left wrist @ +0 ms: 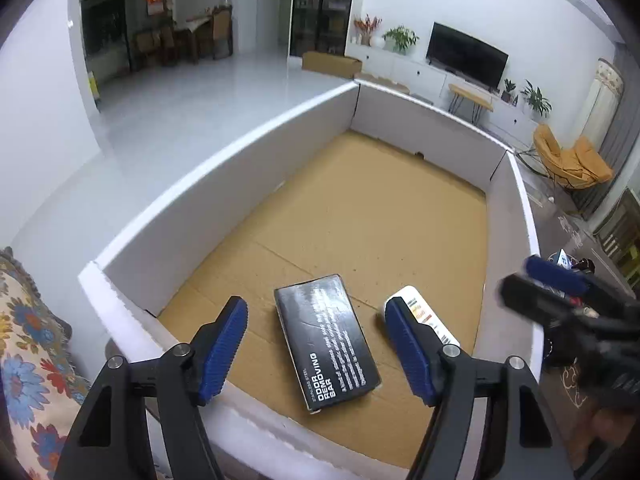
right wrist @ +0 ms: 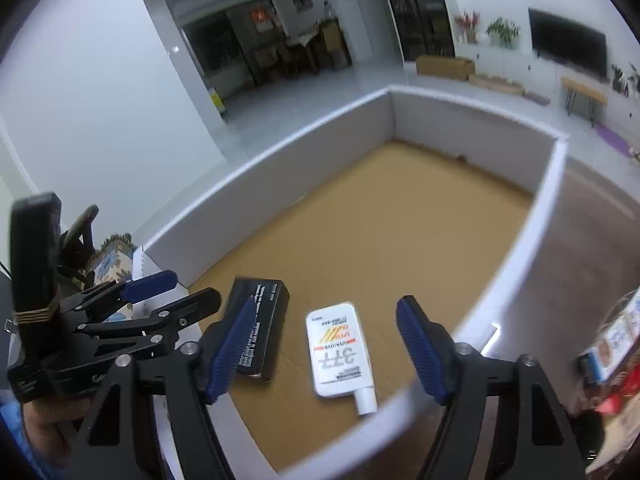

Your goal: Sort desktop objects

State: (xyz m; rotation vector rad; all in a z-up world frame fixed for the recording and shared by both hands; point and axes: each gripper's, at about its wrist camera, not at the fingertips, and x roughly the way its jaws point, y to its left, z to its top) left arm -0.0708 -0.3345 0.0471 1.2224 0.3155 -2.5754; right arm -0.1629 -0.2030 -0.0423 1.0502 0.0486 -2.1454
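Note:
A black box [left wrist: 326, 340] printed "ODOR REMOVING BAR" lies flat on the cardboard floor of a white-walled bin [left wrist: 240, 184]. My left gripper [left wrist: 317, 300] hovers open above it, its blue pads apart on either side and not touching. A white tube [right wrist: 340, 352] with orange print lies beside the black box [right wrist: 262, 328], cap toward the near wall. My right gripper [right wrist: 327, 302] stands open over the tube, clear of it. In the left wrist view the white tube [left wrist: 424, 312] is half hidden by a finger. Each gripper shows in the other's view: right gripper [left wrist: 516, 276], left gripper [right wrist: 196, 288].
The bin's walls [right wrist: 280, 176] enclose a wide stretch of bare cardboard beyond the two items. A floral cloth [left wrist: 32, 320] lies left of the bin. Colourful packaged goods [right wrist: 616, 344] sit outside it on the right. A living room lies behind.

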